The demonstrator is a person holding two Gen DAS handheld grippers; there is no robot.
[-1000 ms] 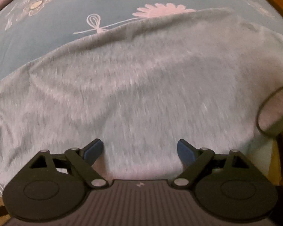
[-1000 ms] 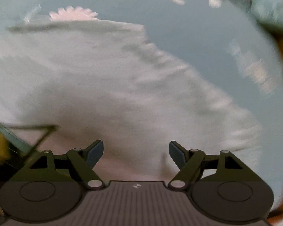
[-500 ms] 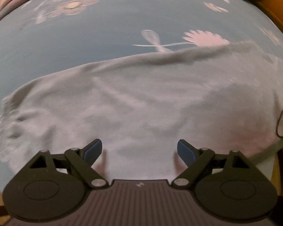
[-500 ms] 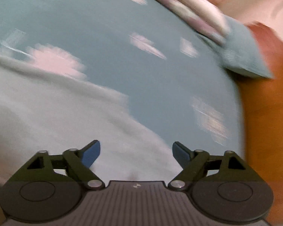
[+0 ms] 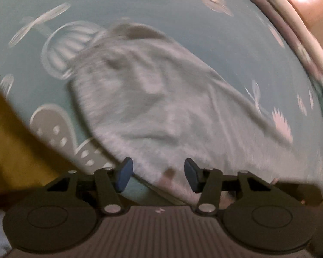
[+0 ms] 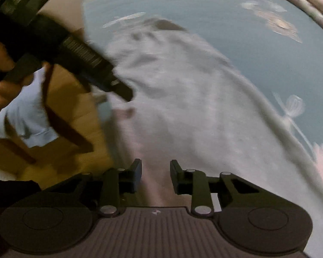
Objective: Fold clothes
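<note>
A pale blue bedsheet (image 5: 152, 10) printed with pink and white flowers (image 5: 282, 124) and a white looped bow shape (image 6: 294, 105) covered the bed, and a pinkish piped edge (image 5: 290, 34) curved along its far side. Beside the bed lay warm yellow-brown wooden flooring (image 6: 79, 116), crossed by dark slanting legs (image 6: 62, 124) of what may have been a chair, though blur made that hard to tell. Near those legs sat a crumpled light blue cloth (image 6: 25, 116).

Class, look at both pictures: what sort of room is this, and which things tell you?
Probably a bedroom. A grey garment lies on a blue flowered bedsheet, with a wooden floor beside the bed.
</note>
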